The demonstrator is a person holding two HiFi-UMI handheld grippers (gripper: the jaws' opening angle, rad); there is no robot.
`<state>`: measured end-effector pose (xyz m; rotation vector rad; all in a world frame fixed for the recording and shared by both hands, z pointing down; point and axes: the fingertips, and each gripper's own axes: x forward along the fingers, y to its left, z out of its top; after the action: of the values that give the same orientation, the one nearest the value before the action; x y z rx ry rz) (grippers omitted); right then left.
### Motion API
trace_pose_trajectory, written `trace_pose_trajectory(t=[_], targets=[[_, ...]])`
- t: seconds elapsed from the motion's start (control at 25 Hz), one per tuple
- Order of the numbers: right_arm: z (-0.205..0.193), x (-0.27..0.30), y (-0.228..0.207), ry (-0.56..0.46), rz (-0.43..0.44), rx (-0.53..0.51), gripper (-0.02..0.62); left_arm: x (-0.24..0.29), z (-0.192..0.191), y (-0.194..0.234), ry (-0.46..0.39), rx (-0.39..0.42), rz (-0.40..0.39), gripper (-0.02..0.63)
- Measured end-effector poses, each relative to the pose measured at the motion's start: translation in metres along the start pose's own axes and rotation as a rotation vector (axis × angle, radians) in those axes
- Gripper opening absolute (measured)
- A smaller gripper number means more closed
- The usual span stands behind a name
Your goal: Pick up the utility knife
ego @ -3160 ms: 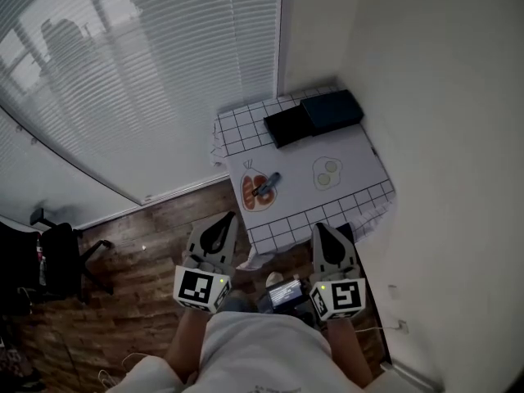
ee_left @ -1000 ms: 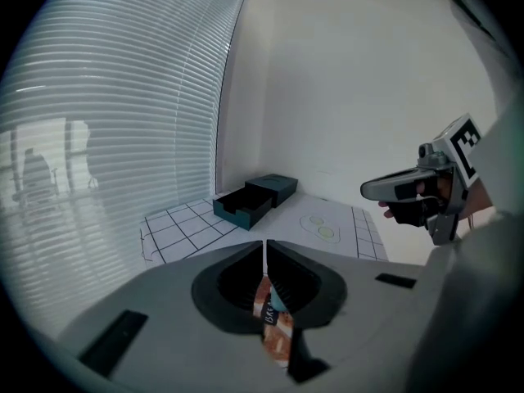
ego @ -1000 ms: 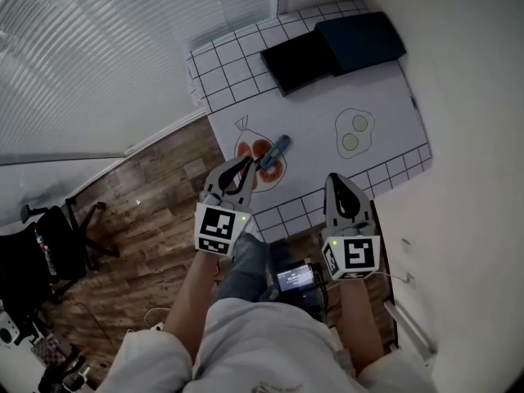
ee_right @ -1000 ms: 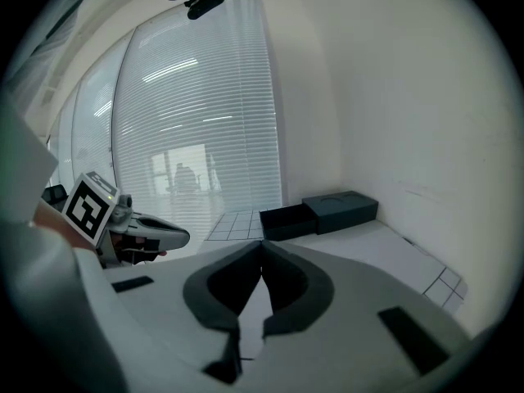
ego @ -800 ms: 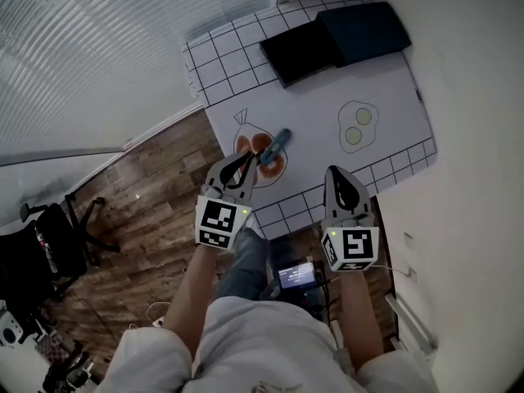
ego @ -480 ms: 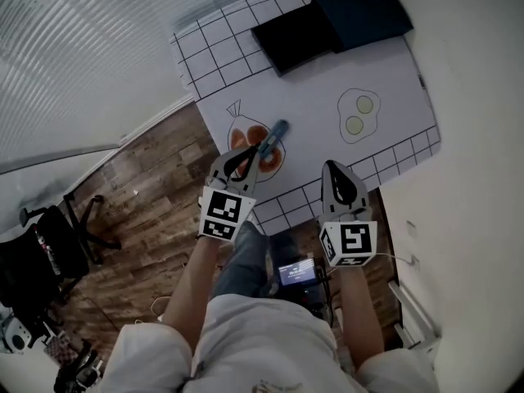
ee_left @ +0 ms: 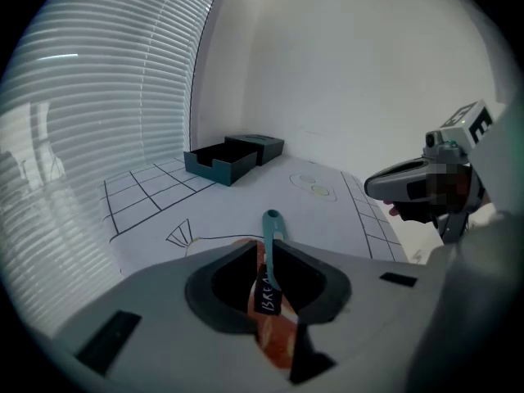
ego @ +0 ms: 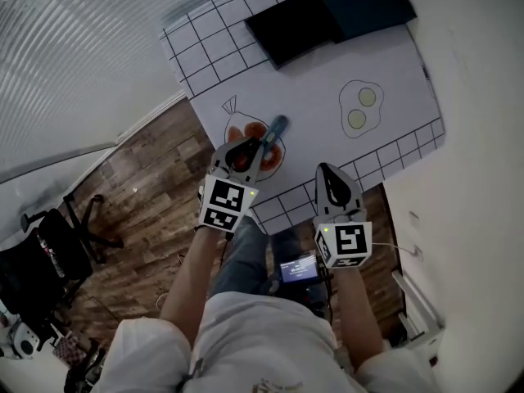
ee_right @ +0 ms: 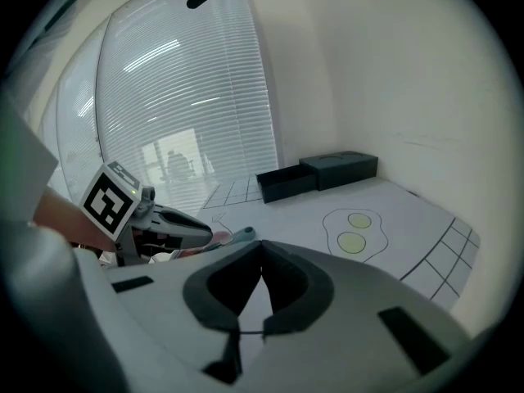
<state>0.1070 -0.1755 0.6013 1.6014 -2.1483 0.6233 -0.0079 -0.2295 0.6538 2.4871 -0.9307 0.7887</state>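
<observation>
Desk [ego: 319, 72] in the corner against the wall, covered by a white cloth [ego: 393, 64] with a black grid along its edges. Far end: black open tray [ego: 282, 27] touching a dark blue box [ego: 360, 2], side by side. Near the right edge, a fried-egg drawing [ego: 361, 109] printed on the cloth. Near the front-left edge, a red drawing [ego: 277, 159] with the teal utility knife [ego: 274, 129] lying on it. Wooden floor [ego: 139, 170] beside the desk.
</observation>
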Motion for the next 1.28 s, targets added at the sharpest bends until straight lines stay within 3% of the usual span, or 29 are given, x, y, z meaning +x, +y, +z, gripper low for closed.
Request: trace_pose_trajectory(t=[0.2,0.4,0.64,0.84,0.92,1.04,1.28], targets=[[-0.003,0.001,0.001,0.011,-0.006,0.007,0.006,0.01,-0.008,-0.007,0.064,-0.071,-0.082,0.12],[-0.004,-0.001,-0.002,0.015,-0.022,0.012,0.006,0.014,-0.012,-0.007,0.122,-0.142,-0.126,0.129],[-0.004,-0.007,-0.005,0.012,-0.036,0.014,0.006,0.02,-0.017,-0.013,0.207,-0.127,-0.124,0.184],[-0.007,-0.012,-0.009,0.016,-0.042,0.016,0.006,0.022,-0.018,-0.019,0.244,-0.103,-0.128,0.173],[-0.007,-0.013,-0.01,0.017,-0.044,0.017,0.006,0.025,-0.018,-0.03,0.273,-0.064,-0.158,0.076],[-0.006,-0.016,-0.011,0.013,-0.043,0.014,0.006,0.026,-0.019,-0.037,0.284,-0.019,-0.158,0.074],[-0.001,-0.02,-0.017,0.0,-0.048,0.008,0.006,0.025,-0.016,-0.033,0.254,-0.063,-0.157,0.074]])
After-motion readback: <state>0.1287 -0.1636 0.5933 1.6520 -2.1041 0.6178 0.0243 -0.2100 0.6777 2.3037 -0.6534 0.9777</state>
